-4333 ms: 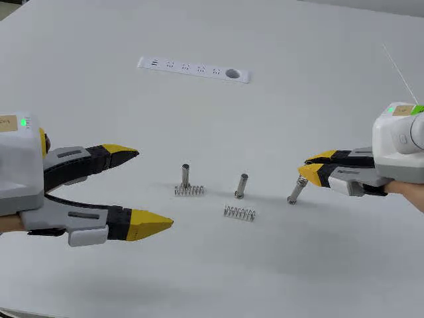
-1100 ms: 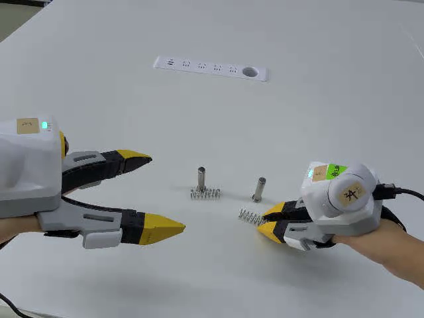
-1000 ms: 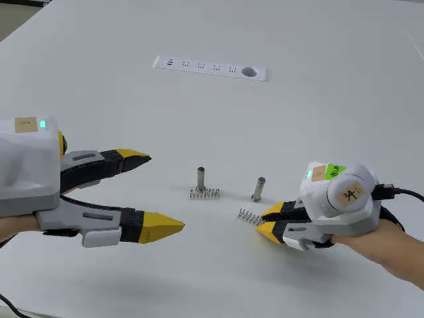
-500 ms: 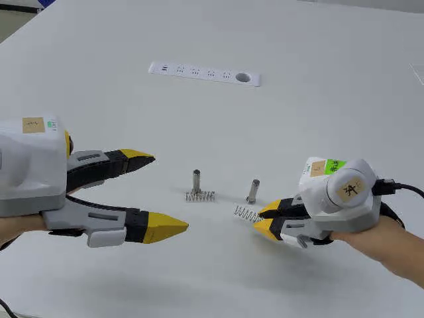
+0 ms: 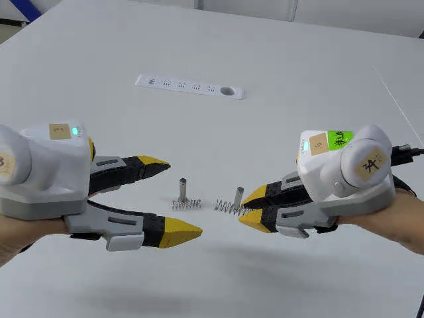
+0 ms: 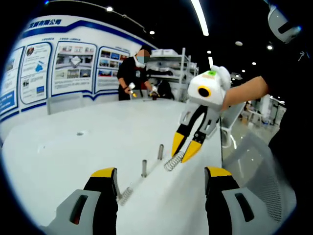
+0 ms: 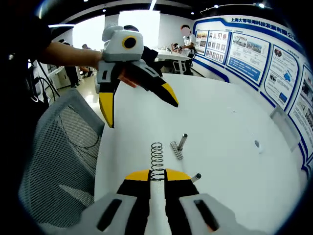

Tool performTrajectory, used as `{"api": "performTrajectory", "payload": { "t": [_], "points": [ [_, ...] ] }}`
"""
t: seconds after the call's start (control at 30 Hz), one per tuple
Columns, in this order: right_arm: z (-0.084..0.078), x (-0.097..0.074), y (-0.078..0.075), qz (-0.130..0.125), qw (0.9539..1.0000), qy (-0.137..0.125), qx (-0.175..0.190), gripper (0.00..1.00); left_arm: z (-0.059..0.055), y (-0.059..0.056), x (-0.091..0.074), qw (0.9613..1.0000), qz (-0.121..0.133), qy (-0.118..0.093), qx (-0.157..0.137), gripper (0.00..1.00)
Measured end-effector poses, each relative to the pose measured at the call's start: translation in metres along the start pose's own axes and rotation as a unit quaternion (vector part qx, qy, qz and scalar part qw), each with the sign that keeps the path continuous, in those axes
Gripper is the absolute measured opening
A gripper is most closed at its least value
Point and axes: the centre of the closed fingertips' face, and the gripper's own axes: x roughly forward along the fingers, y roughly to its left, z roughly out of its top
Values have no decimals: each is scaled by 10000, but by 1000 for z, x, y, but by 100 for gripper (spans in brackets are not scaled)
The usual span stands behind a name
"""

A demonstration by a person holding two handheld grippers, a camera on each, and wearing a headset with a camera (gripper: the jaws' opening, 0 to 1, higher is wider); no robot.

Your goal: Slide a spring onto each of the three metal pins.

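The left gripper point(image 5: 185, 197) and the right gripper point(image 5: 242, 209) are coloured alike: white housings, grey and black jaws, yellow tips. A tan sticker is carried on each housing; a bright green label point(image 5: 338, 138) is added on the right one, and a green light point(image 5: 75, 130) is lit on the left one. The spring point(image 5: 227, 207) at the right tips and the second spring point(image 5: 186, 205) are silver wire coils. The 2 pins point(image 5: 183, 188) are seen in dull silver-grey. The table point(image 5: 298, 79) is plain off-white, the power strip point(image 5: 189, 86) white with dark sockets. The wall boards point(image 6: 54, 54) are white with blue bands; the chair point(image 7: 63, 147) is grey mesh.
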Motion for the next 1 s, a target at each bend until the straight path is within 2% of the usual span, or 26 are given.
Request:
{"api": "performTrajectory", "payload": {
  "t": [0.13,0.2,0.3,0.4,0.5,0.73,1.0],
  "points": [
    [8,-4,14,183,9996,-110,-158,11,3,-8,4,9998,-150,-14,99,69],
    [11,-5,21,294,9993,-175,-179,11,1,-14,6,9996,-245,58,160,65],
    [13,-7,28,335,9989,-144,-281,11,-1,-24,9,9989,-421,83,204,59],
    [15,-9,32,378,9987,-152,-320,11,-4,-37,10,9972,-693,144,254,50],
    [18,-11,35,406,9984,-161,-371,11,-6,-43,11,9961,-800,190,303,43],
    [21,-12,39,463,9977,-162,-460,11,-3,-50,13,9949,-936,124,347,33],
    [21,-13,45,507,9973,-138,-510,11,-4,-58,13,9930,-1086,189,420,20]
  ]
}}
